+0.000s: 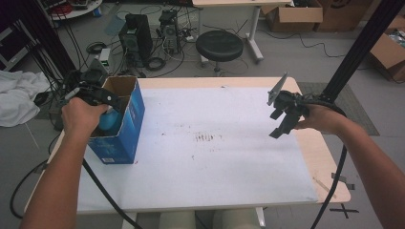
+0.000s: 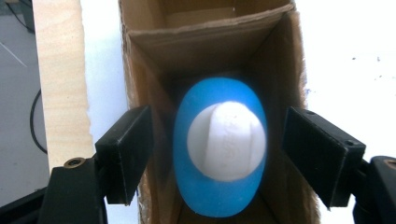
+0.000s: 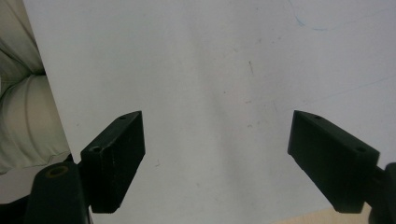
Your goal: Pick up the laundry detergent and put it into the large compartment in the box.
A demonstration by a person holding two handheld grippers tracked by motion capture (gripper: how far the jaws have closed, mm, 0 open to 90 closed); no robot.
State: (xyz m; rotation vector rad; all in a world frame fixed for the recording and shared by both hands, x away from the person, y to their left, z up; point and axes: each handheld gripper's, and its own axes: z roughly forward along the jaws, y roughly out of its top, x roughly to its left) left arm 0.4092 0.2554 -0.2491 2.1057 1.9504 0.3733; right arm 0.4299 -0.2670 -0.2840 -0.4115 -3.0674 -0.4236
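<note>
A blue carton stands upright and open-topped at the left end of the white table mat. Inside it sits a blue bottle with a white cap. My left gripper hovers over the carton's mouth. In the left gripper view I look down into the carton at the bottle; my left gripper is open, its pads apart from the bottle on either side. My right gripper hangs open over the mat's right edge, and in its own view my right gripper holds nothing.
The wooden table edge borders the mat on the right. Behind the table stand a black stool, computer towers with cables, and cardboard boxes. A black post rises at right. A white cloth lies at left.
</note>
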